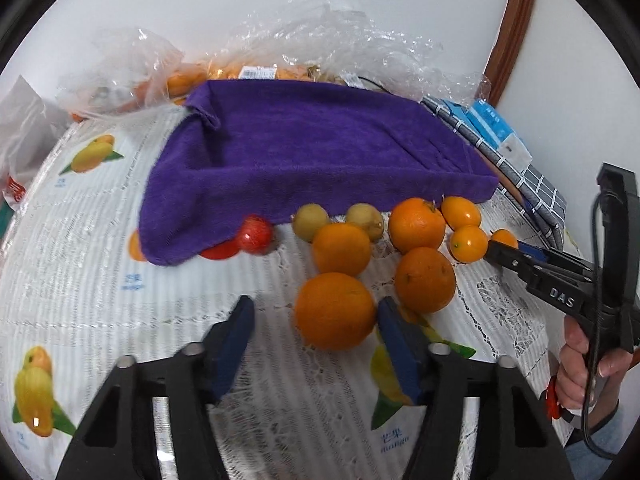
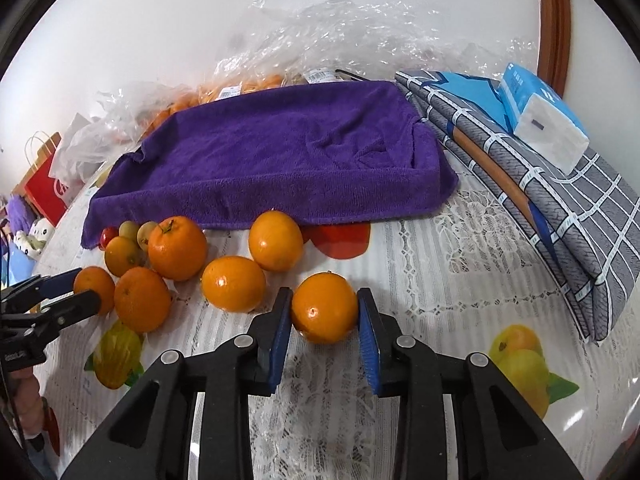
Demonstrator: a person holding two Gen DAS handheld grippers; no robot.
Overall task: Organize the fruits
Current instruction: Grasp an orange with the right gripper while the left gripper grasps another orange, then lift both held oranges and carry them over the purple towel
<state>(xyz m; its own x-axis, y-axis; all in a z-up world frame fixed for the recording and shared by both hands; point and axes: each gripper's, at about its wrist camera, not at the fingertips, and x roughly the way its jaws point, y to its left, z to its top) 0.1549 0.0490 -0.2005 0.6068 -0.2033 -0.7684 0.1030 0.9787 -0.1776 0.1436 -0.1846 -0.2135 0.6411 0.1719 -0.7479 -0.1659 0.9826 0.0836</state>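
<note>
On the lace-covered table, several loose oranges lie in front of a purple towel (image 1: pixel 312 152) draped over a shallow box. In the left wrist view, my left gripper (image 1: pixel 316 308) straddles the nearest orange (image 1: pixel 335 311). Its right pad is beside the fruit and the left pad stands apart, so it is open. In the right wrist view, my right gripper (image 2: pixel 324 296) is shut on an orange (image 2: pixel 324 308), with both blue pads against its sides. More oranges (image 2: pixel 233 283), two small yellow-green fruits (image 1: pixel 310 222) and a red fruit (image 1: pixel 254 234) sit by the towel's edge.
Crumpled clear plastic bags (image 1: pixel 320 32) holding more fruit lie behind the towel. A folded grey checked cloth (image 2: pixel 560 208) with a tissue pack (image 2: pixel 548 124) lies at the right. A red paper bag (image 2: pixel 46 188) stands far left. A hand (image 1: pixel 580 364) grips the right tool.
</note>
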